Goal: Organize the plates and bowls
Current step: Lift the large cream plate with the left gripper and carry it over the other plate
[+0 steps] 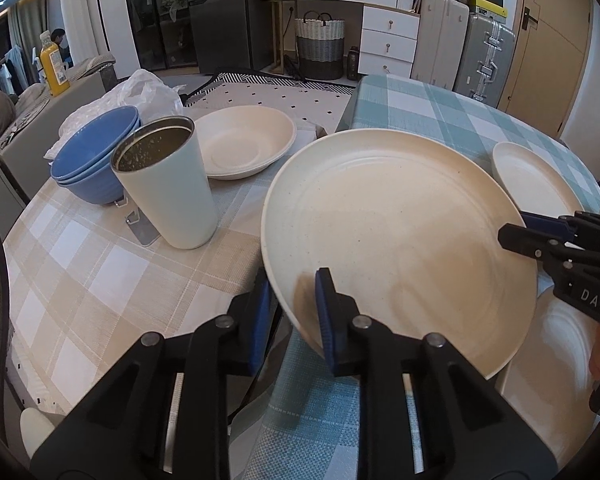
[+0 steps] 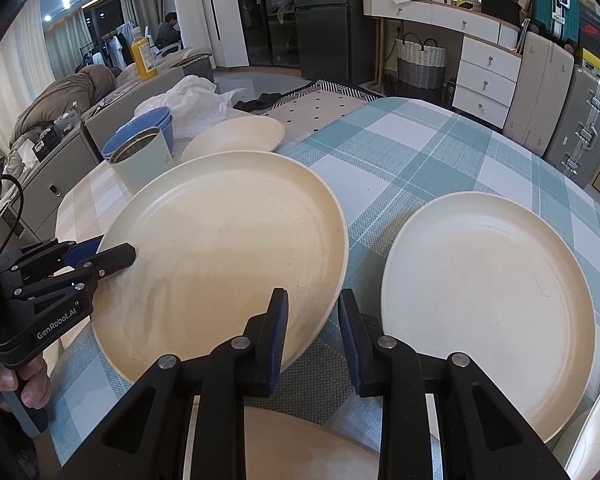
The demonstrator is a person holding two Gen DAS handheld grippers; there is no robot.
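Barely begun: large cream round plate (image 1: pixel 396 240) pinched at opposite rims by left fingers (image 1: pixel 326 312) and, seemingly, right fingers (image 2: pixel 278 336); beside it, second cream plate (image 2: pixel 488 304) unstacked; beyond it, blue bowls (image 1: pixel 96 160) already nested.

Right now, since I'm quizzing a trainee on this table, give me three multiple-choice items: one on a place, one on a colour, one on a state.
1. The tumbler stands: A) beside the stacked bowls B) on a plate C) on the floor.
2. The stacked bowls are: A) green B) blue C) red.
3. The big cream plate is: A) lying flat, untouched B) broken C) gripped on two sides.
Answers: A, the tumbler stands on the cloth next to the bowls; B, their rims and walls are blue; C, the left gripper and right gripper clamp opposite rims.
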